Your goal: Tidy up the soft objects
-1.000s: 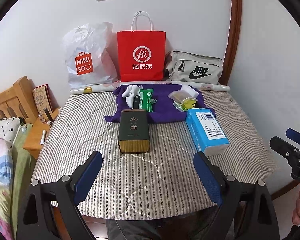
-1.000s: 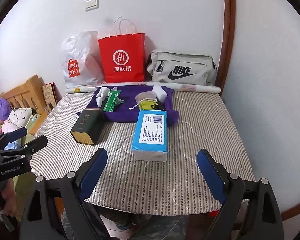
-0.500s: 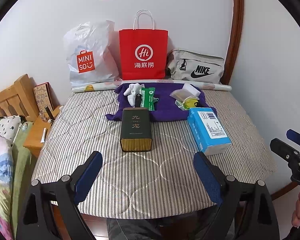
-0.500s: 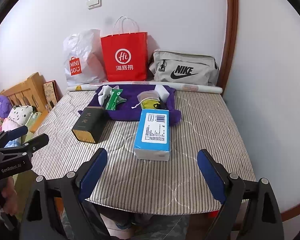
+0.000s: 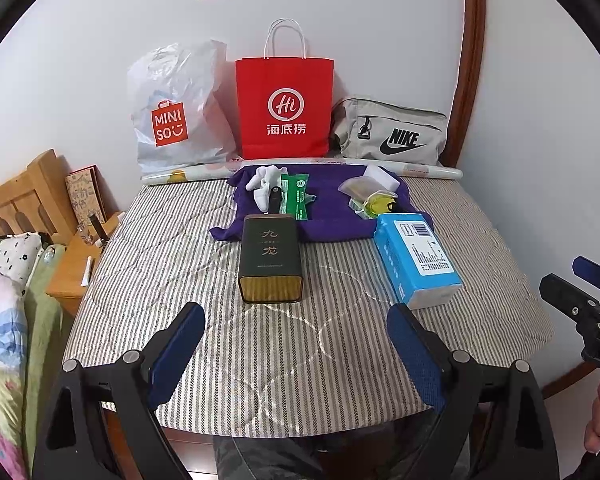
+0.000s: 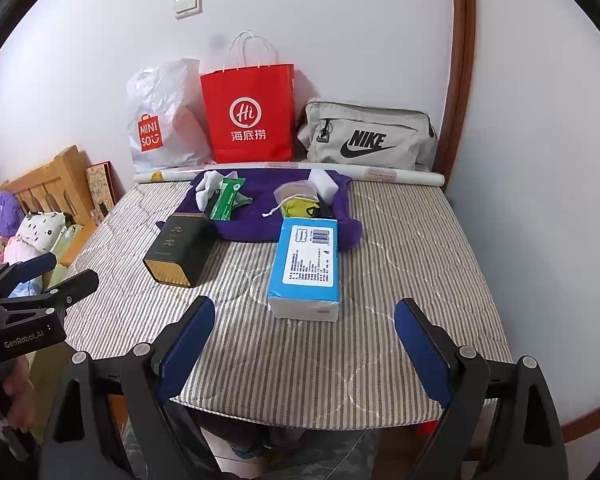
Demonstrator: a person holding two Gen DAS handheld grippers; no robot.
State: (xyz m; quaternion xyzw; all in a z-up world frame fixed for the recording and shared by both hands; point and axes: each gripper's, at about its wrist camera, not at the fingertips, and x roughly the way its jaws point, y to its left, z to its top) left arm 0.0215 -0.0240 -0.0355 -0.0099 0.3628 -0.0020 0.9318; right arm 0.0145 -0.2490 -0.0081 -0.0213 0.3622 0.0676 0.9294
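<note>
From the left wrist, the left gripper (image 5: 296, 338) hangs over the near edge of the striped table (image 5: 260, 360), jaws wide apart with nothing between them. A dark tin (image 5: 270, 260) lies ahead, a blue tissue pack (image 5: 416, 258) to its right. Behind both, a purple cloth (image 5: 328, 200) carries a white sock (image 5: 264, 184) and a green packet (image 5: 296, 196).

From the right wrist, the right gripper (image 6: 304, 344) likewise stands spread and empty, just short of the tissue pack (image 6: 306, 268). The cloth (image 6: 260, 208) lies beyond it, before a red bag (image 6: 250, 116).
</note>
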